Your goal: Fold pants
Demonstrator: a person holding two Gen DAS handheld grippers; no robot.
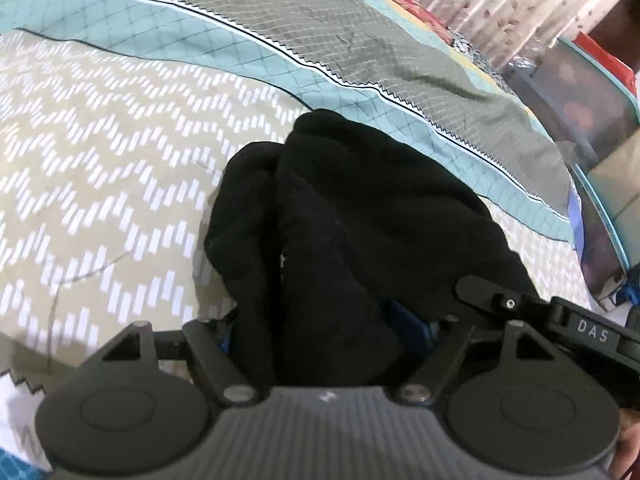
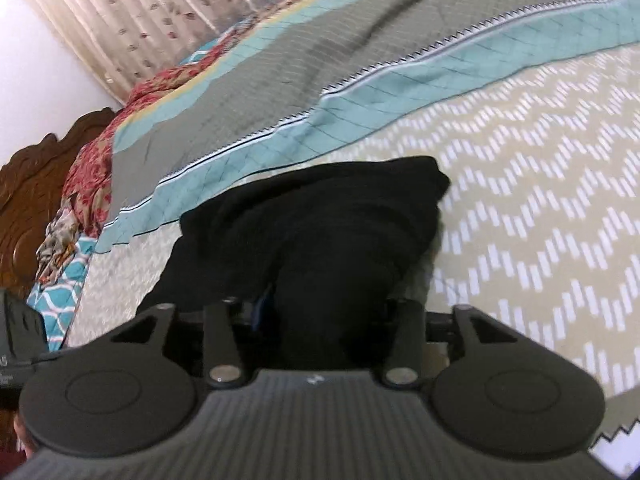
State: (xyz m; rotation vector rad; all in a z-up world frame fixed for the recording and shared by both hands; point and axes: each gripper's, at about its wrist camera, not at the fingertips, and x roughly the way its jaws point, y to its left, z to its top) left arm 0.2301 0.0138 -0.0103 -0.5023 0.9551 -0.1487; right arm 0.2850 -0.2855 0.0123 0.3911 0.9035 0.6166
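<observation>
A bunched pair of black fabric pants [image 1: 360, 216] is held over the bed's beige zigzag-patterned bedspread [image 1: 100, 152]. Its cloth is clamped between the left hand-held gripper [image 1: 328, 332] and likewise the right hand-held gripper [image 2: 324, 320].

The only clear lettering was "DAS", in pale capitals on the black body of the right tool [image 1: 592, 334] where it entered the left wrist view at the lower right. In the right wrist view, the left tool's dark body [image 2: 20, 336] at the left edge bore a cut-off "AS"; fainter print just below that "AS" was too blurred to read.
</observation>
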